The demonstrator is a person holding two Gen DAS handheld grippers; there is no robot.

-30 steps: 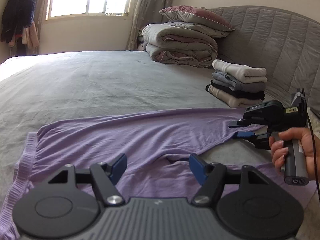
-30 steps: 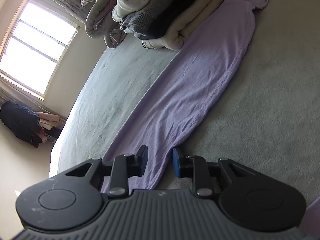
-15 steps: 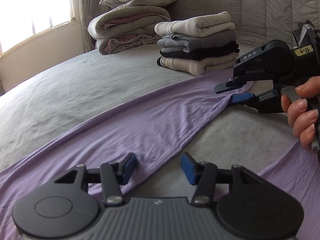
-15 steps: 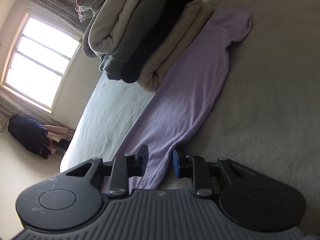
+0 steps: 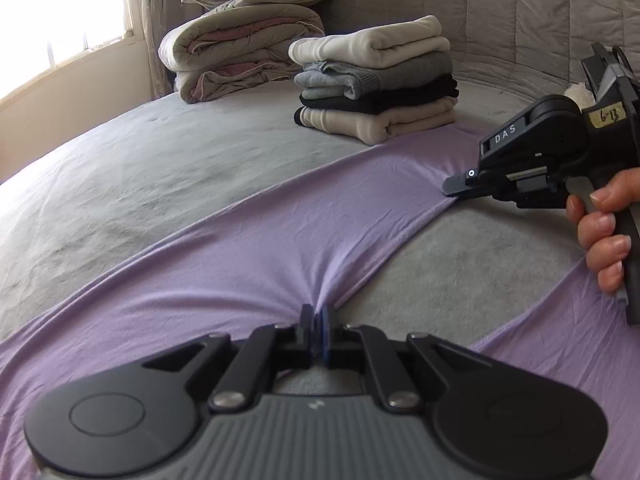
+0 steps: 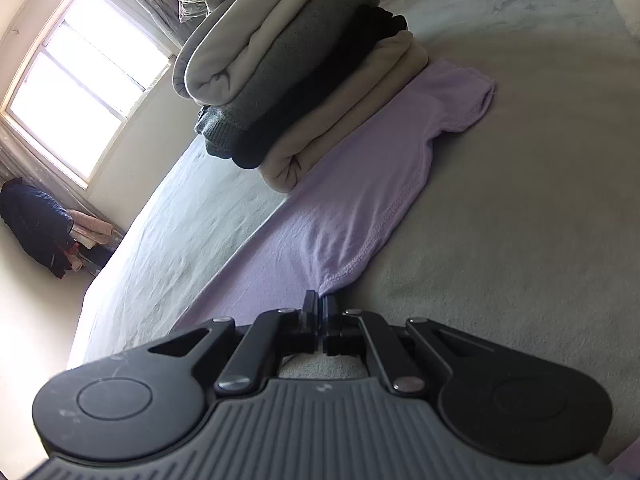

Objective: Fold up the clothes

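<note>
A lilac long-sleeved top [image 5: 248, 240] lies spread on the grey bed. Its long sleeve [image 6: 360, 200] runs toward the headboard, cuff beside the clothes pile. My left gripper [image 5: 318, 318] is shut on the sleeve's lower hem, and the fabric puckers into its blue pads. My right gripper [image 6: 321, 304] is shut on the same hem further along the sleeve. In the left wrist view the right gripper [image 5: 454, 190] shows at the right, held by a hand [image 5: 604, 236], its tips pinching the sleeve edge.
A stack of folded clothes [image 5: 376, 80], white, grey, black and beige, sits on the bed near the padded headboard [image 5: 520, 20]. Folded duvets and a pillow [image 5: 240, 40] lie behind it. A window [image 6: 80, 92] and hanging coats [image 6: 36, 232] are across the room.
Both grippers went from open to shut on the sleeve's hem. They moved closer to the folded stack, and the sleeve now bunches at each pinch.
</note>
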